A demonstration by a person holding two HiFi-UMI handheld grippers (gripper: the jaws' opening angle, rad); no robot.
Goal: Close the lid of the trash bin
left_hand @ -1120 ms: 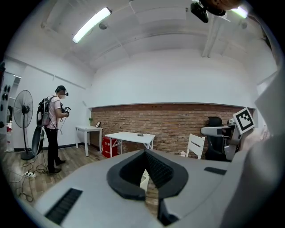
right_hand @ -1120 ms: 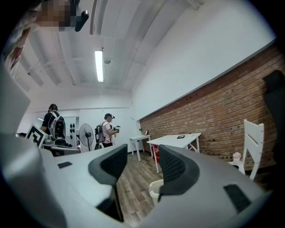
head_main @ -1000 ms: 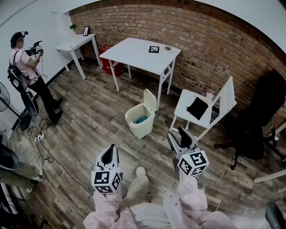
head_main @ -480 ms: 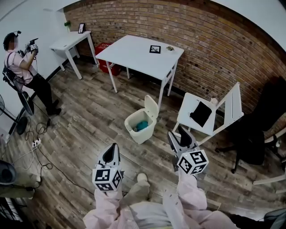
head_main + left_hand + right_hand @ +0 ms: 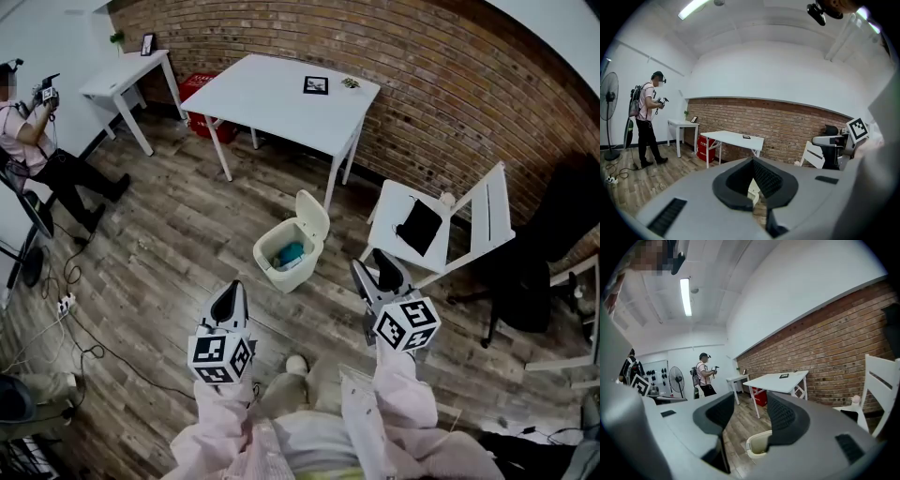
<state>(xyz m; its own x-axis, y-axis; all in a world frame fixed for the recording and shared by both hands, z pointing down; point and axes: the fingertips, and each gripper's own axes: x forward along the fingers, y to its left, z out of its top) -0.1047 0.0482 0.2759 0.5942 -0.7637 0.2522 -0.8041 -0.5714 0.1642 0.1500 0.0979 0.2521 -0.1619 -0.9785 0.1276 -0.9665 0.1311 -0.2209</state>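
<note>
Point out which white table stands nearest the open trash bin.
The large table by the brick wall, right behind the trash bin; the small table stands far left.

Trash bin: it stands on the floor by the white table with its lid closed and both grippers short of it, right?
No: the head view shows the lid open. The bin does stand on the floor by the table, with the left gripper and right gripper short of it.

a sparsely furnished studio or lab room, probably used for recording: bare brick wall (image 5: pixel 450 84), wood-plank floor (image 5: pixel 169 253), plain white tables (image 5: pixel 281 94), a folding chair (image 5: pixel 450 220), a black office chair (image 5: pixel 553 234), a standing fan (image 5: pixel 609 96), loose cables (image 5: pixel 84 328) running to a power strip (image 5: pixel 66 303), and another person (image 5: pixel 647 117) holding a handheld rig.
</note>
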